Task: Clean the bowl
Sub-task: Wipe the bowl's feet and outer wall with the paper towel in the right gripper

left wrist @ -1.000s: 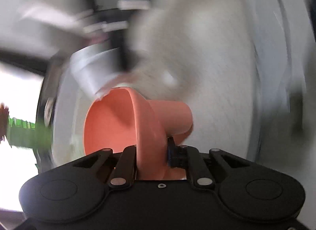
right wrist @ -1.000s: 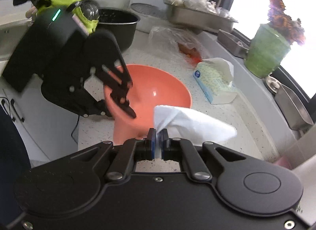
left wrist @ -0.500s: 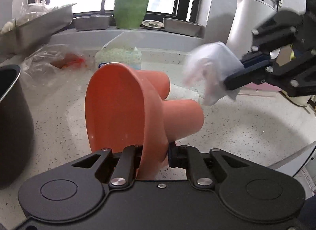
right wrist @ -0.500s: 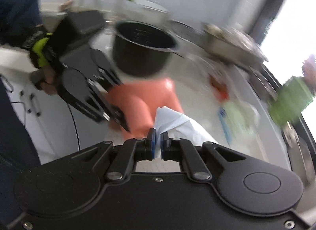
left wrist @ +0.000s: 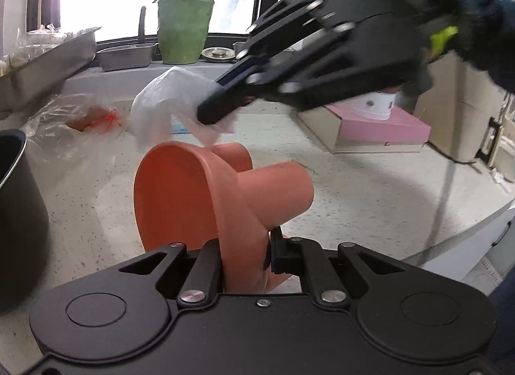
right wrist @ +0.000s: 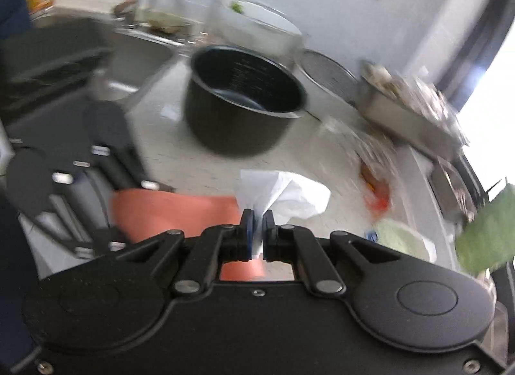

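With the left gripper (left wrist: 246, 247) clamped on the rim of the orange bowl (left wrist: 180, 194), the bowl sits tipped on its side above the speckled bench (left wrist: 370, 201), its foot pointing right in the left wrist view and its mouth facing left, toward the black pot (right wrist: 244, 101) near the bench's left edge. The right gripper (right wrist: 257, 230) is pinched shut on a crumpled white tissue (right wrist: 286, 194) and hangs over the bowl's upper rim, pointing down at it; the lowest tuft of tissue is at or just touching the rim — can't say which. My read: the wipe isn't properly seated yet, the tissue is at the lip, not inside. To do this step well, I'd get the free wad of tissue, not the hard fingertips, onto the inner wall, then sweep along the curve from rim down to the base and round, with light steady pressure. The left grip is only on a thin edge, so pushing hard could lever the bowl out of the jaws or twist it — better to press toward the gripped side. Tissue looks thin and likely to tear or bunch if dragged fast. Keep clear of the plastic bag (left wrist: 74, 117) toward the bench's back-left corner.
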A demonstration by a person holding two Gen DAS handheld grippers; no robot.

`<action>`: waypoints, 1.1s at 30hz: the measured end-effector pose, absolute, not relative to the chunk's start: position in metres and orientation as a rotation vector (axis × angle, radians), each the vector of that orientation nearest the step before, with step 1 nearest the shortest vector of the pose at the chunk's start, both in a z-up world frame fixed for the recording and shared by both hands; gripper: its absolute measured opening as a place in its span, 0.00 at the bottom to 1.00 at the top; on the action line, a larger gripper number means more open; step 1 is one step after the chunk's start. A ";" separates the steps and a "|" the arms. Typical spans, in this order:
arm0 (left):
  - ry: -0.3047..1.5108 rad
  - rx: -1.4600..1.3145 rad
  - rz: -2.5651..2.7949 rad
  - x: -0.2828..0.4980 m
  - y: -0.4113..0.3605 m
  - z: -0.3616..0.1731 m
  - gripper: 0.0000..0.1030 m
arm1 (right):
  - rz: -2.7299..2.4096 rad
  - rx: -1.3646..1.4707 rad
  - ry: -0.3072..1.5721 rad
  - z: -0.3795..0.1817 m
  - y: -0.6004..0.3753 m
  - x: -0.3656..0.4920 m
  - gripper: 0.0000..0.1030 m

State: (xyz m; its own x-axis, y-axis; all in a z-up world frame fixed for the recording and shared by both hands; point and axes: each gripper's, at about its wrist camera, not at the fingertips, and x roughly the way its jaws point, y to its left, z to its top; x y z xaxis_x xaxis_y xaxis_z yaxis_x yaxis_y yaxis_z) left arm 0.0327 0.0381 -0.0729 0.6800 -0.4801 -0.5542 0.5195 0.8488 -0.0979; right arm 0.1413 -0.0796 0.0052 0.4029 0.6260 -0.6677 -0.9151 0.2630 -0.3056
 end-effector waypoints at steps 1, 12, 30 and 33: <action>0.596 0.066 -0.561 0.030 0.039 -0.070 0.09 | 1.089 -0.727 0.475 0.002 -0.082 0.144 0.05; 0.472 -0.088 -0.717 0.006 0.069 0.008 0.10 | 1.095 -0.667 0.475 0.000 -0.127 0.121 0.05; 0.450 -0.176 -0.694 0.079 0.054 0.004 0.10 | 1.017 -0.647 0.391 0.033 -0.156 0.061 0.04; 0.449 -0.172 -0.703 0.085 0.050 0.005 0.10 | 1.015 -0.626 0.385 0.039 -0.163 0.055 0.04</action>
